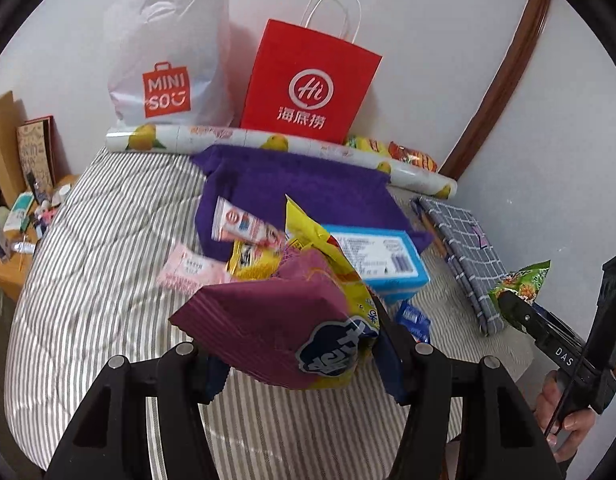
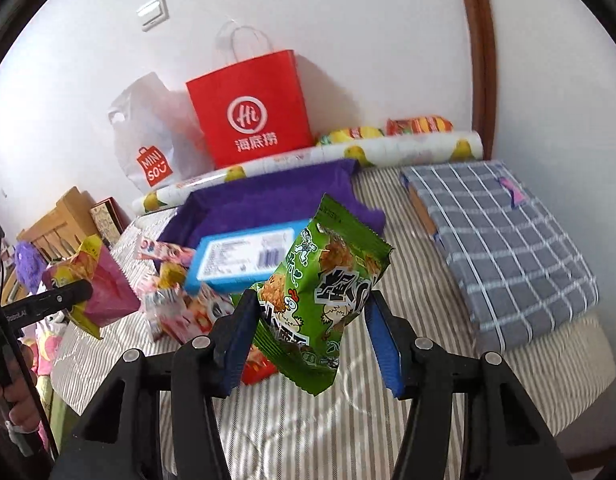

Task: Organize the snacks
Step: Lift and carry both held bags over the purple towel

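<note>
Nearest in our left wrist view, our left gripper point(image 1: 296, 354) clamps a yellow-and-maroon snack bag point(image 1: 292, 320) above the striped bedspread point(image 1: 88, 280), the blue box point(image 1: 381, 258) beyond on the purple cloth point(image 1: 315, 192). Over in our right wrist view, our right gripper point(image 2: 308, 342) grips a green snack packet point(image 2: 323, 292) (a cartoon chicken printed on it) clear of the bedspread, the red paper bag point(image 2: 252, 116) far behind.
</note>
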`<control>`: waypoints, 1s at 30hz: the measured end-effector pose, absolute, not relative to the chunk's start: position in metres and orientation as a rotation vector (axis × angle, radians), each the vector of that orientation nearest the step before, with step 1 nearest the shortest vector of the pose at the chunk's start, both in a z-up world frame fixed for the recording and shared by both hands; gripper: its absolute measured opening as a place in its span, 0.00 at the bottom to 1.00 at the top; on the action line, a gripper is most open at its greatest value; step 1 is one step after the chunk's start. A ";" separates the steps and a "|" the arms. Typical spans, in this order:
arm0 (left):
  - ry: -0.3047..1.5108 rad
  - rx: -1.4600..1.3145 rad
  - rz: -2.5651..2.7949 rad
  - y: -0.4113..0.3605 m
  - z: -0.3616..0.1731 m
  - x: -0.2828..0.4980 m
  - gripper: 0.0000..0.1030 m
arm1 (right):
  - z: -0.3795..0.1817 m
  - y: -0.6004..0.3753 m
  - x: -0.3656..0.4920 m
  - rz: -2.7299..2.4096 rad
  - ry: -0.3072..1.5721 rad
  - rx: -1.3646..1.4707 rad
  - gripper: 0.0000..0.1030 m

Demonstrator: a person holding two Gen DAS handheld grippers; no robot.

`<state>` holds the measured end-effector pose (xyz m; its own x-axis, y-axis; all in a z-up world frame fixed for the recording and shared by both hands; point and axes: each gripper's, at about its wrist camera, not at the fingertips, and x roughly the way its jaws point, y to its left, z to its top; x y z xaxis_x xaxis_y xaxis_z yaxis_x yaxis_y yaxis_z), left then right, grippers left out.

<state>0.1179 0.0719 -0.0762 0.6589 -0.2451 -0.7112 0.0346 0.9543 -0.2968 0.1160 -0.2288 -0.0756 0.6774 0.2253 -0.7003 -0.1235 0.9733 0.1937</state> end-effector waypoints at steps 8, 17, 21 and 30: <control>0.822 -0.259 -0.171 0.072 -0.055 0.154 0.56 | -0.061 -0.209 0.153 0.205 0.814 0.147 0.52; 0.808 -0.224 -0.157 0.074 -0.037 0.199 0.56 | -0.048 -0.191 0.203 0.211 0.781 0.137 0.52; 0.800 -0.203 -0.144 0.076 -0.032 0.218 0.56 | -0.042 -0.184 0.222 0.217 0.765 0.128 0.52; 0.813 -0.178 -0.134 0.076 -0.032 0.269 0.56 | -0.036 -0.179 0.271 0.195 0.735 0.122 0.52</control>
